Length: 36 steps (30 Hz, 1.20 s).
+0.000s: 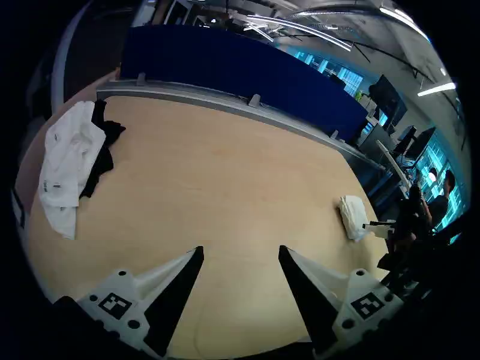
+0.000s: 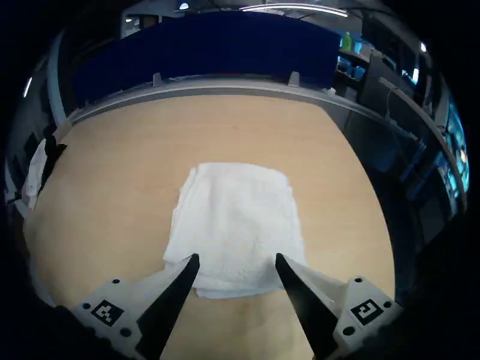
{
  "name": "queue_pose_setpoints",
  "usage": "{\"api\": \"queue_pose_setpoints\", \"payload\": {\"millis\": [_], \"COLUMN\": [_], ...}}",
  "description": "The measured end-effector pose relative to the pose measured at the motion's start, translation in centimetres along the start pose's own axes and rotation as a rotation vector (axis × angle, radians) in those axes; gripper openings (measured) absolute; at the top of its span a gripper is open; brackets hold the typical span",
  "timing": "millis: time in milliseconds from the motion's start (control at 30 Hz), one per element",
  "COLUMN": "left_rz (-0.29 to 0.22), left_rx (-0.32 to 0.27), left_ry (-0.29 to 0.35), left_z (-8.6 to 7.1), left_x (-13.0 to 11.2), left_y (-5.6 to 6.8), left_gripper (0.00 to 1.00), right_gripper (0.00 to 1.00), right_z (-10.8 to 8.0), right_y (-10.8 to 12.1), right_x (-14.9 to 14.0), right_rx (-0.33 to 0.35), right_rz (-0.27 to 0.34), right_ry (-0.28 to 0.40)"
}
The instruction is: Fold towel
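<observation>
Lower centre of the right gripper view, the right gripper's fingertips cover parts of the towel's near edge. Upper left of the left gripper view, a white garment overlaps a black garment, hiding part of it.

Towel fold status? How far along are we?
Done: the towel lies folded in a layered rectangle on the table. In hand: nothing; the right gripper is open at its near edge, the left gripper open over bare table. Left: at most a final fold or tidy-up, I'd guess. A white and black cloth heap at the table's edge lies unfolded.
</observation>
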<state>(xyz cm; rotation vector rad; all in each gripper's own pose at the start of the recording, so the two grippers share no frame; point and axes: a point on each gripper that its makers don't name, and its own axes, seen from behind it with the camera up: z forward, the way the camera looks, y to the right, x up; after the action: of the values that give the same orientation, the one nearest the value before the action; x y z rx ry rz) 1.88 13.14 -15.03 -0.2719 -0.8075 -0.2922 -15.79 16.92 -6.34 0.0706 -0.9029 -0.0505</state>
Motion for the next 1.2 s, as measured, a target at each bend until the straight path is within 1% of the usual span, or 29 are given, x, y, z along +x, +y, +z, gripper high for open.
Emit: {"api": "queue_pose_setpoints", "payload": {"millis": [100,300,500,600,700,800,900,1000,1100,1200], "left_rz": [-0.001,0.000,-0.002,-0.006,-0.009,-0.010,-0.012,-0.015,-0.020,-0.025], "left_rx": [0.003,0.008,0.011,0.011,0.011,0.015,0.020,0.026,0.034,0.043], "left_ry": [0.001,-0.001,-0.001,0.001,0.003,0.005,0.008,0.011,0.012,0.015], "left_z": [-0.1,0.0,0.2,0.2,0.2,0.2,0.1,0.1,0.0,-0.1], "left_x": [0.0,-0.1,-0.1,0.0,0.1,0.3,0.5,0.5,0.5,0.5], "left_y": [-0.1,-0.5,-0.6,-0.6,-0.6,-0.6,-0.7,-0.8,-1.0,-1.2], "left_gripper": [0.93,0.92,0.92,0.93,0.92,0.92,0.93,0.93,0.93,0.93], "right_gripper": [0.98,0.99,0.98,0.98,0.98,0.98,0.98,0.98,0.98,0.98], "right_z": [0.5,1.5,1.7,1.3,0.9,0.9,1.6,2.6,3.9,5.2], "right_y": [-0.2,0.1,0.2,0.2,0.2,0.5,0.8,1.0,0.9,0.9], "right_x": [-0.8,-2.2,-2.1,-1.1,0.7,2.8,4.7,6.0,6.6,6.6], "right_rx": [-0.001,-0.005,-0.003,-0.004,-0.002,-0.004,-0.002,0.002,0.006,0.008], "right_rz": [-0.006,-0.005,-0.014,-0.021,-0.025,-0.028,-0.031,-0.036,-0.041,-0.044], "right_ry": [-0.019,-0.051,-0.054,-0.038,-0.001,0.031,0.048,0.052,0.041,0.024]}}
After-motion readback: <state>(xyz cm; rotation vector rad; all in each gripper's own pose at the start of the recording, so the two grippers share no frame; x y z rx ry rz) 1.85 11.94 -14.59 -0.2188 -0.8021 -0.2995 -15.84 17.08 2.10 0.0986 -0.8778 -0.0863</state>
